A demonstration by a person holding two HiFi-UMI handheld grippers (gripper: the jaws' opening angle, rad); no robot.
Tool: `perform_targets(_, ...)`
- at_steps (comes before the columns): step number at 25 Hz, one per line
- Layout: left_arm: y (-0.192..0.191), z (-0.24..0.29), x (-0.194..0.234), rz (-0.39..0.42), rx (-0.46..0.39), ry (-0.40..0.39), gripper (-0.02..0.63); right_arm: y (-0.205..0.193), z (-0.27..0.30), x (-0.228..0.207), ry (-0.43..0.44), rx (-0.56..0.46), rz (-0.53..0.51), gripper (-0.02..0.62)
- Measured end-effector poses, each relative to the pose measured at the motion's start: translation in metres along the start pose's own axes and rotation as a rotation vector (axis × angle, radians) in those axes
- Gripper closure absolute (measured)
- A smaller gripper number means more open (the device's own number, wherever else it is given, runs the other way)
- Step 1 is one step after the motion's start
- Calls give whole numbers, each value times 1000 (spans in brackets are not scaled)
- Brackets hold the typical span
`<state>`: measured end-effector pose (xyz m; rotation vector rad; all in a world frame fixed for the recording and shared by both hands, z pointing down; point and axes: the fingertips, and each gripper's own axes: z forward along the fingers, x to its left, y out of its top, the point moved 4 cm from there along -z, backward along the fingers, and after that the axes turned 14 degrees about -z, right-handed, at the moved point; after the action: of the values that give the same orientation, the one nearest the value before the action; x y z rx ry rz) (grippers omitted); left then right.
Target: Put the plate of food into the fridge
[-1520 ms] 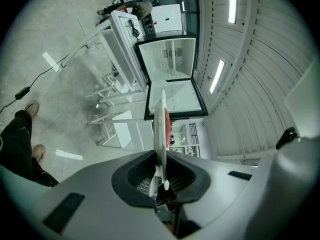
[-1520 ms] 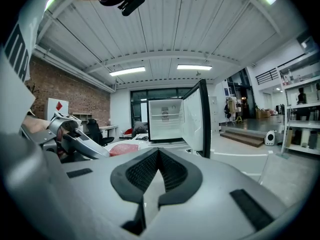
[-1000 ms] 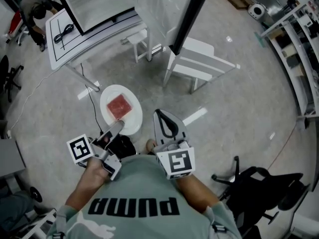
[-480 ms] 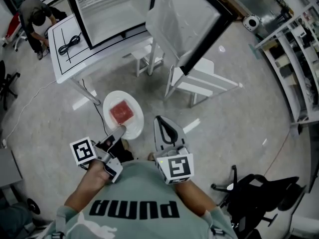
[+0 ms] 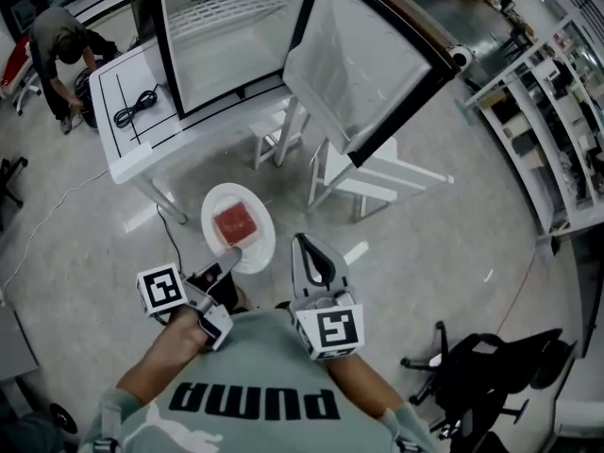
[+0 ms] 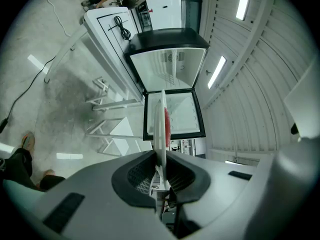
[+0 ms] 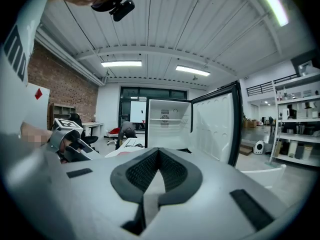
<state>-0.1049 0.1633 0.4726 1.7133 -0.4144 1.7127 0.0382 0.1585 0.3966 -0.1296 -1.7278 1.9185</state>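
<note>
So the plate (image 5: 216,213) is clamped by its near rim in the left hand-held gripper (image 5: 229,255), with the red square of food (image 5: 235,223) sat in the middle of it. In the left gripper view the plate (image 6: 159,119) is seen edge-on, pinched tight between the two dark pads, and the food (image 6: 167,126) shows as a red sliver on its right side. It's held up in the air over the floor (image 5: 444,225), short of the white desk (image 5: 127,144) and not yet in the fridge (image 5: 226,36).

The right hand-held gripper (image 5: 303,241) is carried just beside the plate, to its right, not touching it. Its jaws are closed tip to tip, and nothing is caught between them, which is clear in the right gripper view (image 7: 159,153).

The fridge is found wide open at the desk, its door (image 5: 363,64) swung out to the right and the white inside empty-looking. A black cable (image 5: 135,111) is laid on the desk top. A white chair (image 5: 373,177) is parked under the door.
</note>
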Motion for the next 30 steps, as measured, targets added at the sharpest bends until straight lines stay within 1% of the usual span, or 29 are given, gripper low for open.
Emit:
perform_targets(4, 10, -2, 0, -11, 15, -6, 563, 2, 7, 10, -3, 13, -2, 591)
perform_targets(7, 17, -3, 4, -22, 14, 4, 563, 1, 14, 12, -1, 26, 6, 591)
perform_targets(15, 38, 10, 2, -27, -28, 1, 563, -2, 49, 6, 55, 7, 22, 591)
perform_targets(21, 55, 33, -9, -31, -82, 1, 563, -3, 77, -17, 95, -11, 36, 591)
perform_targets(30, 75, 87, -24, -25, -132, 6, 563, -17, 115, -70, 127, -28, 55, 591)
